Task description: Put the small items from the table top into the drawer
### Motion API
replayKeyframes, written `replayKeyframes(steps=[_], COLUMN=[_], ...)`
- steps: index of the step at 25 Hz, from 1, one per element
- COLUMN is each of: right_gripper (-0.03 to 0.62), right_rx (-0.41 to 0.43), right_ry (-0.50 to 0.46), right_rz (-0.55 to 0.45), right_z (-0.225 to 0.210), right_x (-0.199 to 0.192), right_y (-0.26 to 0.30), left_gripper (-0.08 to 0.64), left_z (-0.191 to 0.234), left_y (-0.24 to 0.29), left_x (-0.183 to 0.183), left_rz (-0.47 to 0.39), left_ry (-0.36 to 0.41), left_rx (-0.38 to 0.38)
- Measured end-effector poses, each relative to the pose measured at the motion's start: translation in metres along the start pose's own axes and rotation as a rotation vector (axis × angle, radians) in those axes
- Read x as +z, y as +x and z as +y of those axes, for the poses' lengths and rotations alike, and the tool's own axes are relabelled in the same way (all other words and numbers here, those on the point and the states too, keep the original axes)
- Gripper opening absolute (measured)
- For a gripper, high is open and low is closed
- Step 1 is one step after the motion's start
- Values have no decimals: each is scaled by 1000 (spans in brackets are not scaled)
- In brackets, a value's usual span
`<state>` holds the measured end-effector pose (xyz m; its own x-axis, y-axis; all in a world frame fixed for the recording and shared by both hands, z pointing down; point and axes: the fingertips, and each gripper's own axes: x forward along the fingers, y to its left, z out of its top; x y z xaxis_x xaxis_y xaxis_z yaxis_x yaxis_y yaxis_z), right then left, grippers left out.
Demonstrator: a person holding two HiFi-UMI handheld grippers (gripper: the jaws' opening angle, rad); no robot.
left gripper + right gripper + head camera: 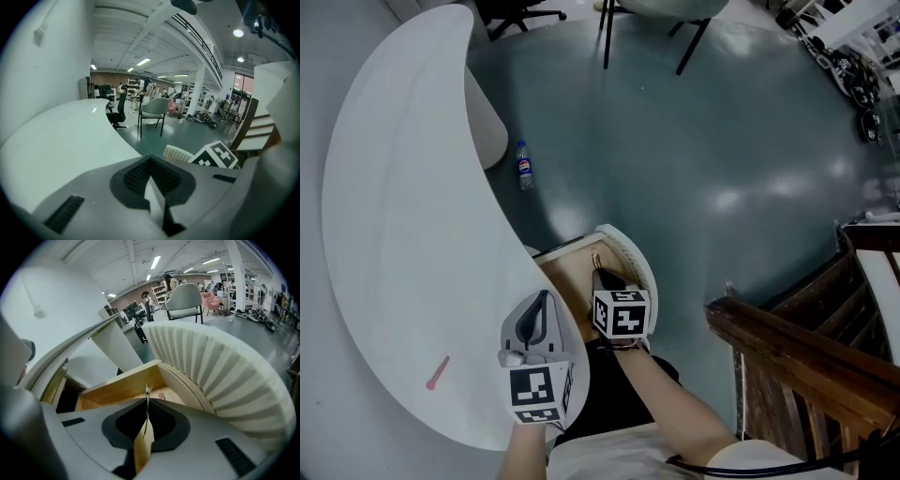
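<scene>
Wooden drawer: one; right gripper pinches one thin strip; left gripper pressed together.

Drawer juts right of table; pen, perhaps, lies on it.

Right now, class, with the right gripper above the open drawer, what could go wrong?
1. The right gripper pinches the thin pale item edge-on between nearly closed jaws, so it may slip or tilt out early.
2. The drawer has its wooden wall close by, and a lower move could bump it.
3. A pink item lies on the table and is easily forgotten.
</scene>
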<state>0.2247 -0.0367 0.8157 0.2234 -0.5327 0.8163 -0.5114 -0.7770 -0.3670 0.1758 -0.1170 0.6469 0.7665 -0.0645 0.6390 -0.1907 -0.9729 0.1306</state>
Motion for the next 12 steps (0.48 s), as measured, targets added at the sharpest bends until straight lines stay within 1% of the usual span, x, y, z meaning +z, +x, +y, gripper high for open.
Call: replayKeyframes(steps=[4,12], right_gripper=[29,29], right_rx=[-31,-54], right_ry=[-37,23], right_rz=[4,28], right_z=[-9,-25], right_x=[-5,-13], right_y=[13,34], left_gripper=[23,23], left_z=[0,-2], left_y=[2,7], left_x=[-2,-5], left_rz=[9,13], left_ry=[-1,-1], left_rx=[-2,11])
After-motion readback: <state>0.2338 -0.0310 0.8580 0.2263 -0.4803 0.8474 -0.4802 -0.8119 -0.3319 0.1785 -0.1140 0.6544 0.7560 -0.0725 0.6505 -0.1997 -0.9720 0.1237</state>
